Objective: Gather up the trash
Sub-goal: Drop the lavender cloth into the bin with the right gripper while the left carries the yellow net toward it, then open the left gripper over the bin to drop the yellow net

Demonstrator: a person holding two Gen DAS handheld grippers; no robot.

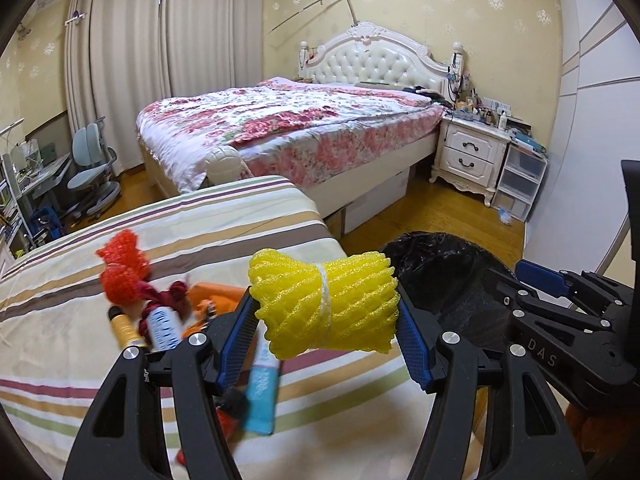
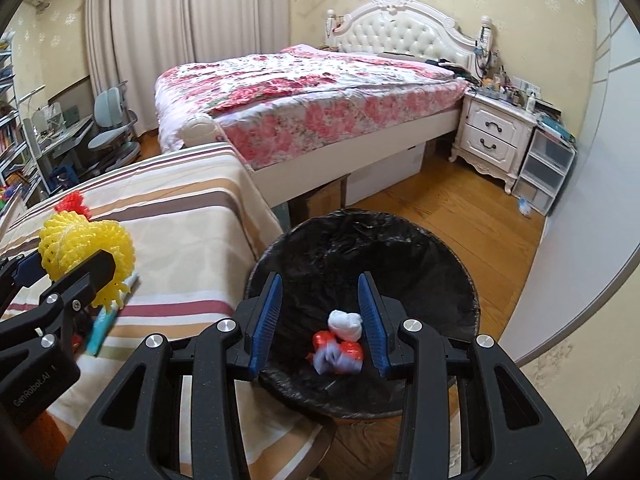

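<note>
My left gripper (image 1: 326, 314) is shut on a yellow foam net bundle (image 1: 324, 304) tied with white string, held above the striped bed surface (image 1: 200, 224); the bundle also shows in the right wrist view (image 2: 84, 248). My right gripper (image 2: 320, 312) is open and empty above the black-lined trash bin (image 2: 440, 264). A white wad and a red-and-white crumpled piece (image 2: 340, 344) lie or fall inside the bin. The bin also shows in the left wrist view (image 1: 448, 264), right of the bundle.
On the striped bed lie a red foam net (image 1: 122, 268), thread spools (image 1: 124, 326), a blue-white tube (image 1: 262, 392) and orange and dark red scraps. A floral bed (image 1: 288, 120), white nightstand (image 1: 470, 152), drawer unit (image 1: 520, 180) and desk chair (image 1: 92, 168) stand beyond.
</note>
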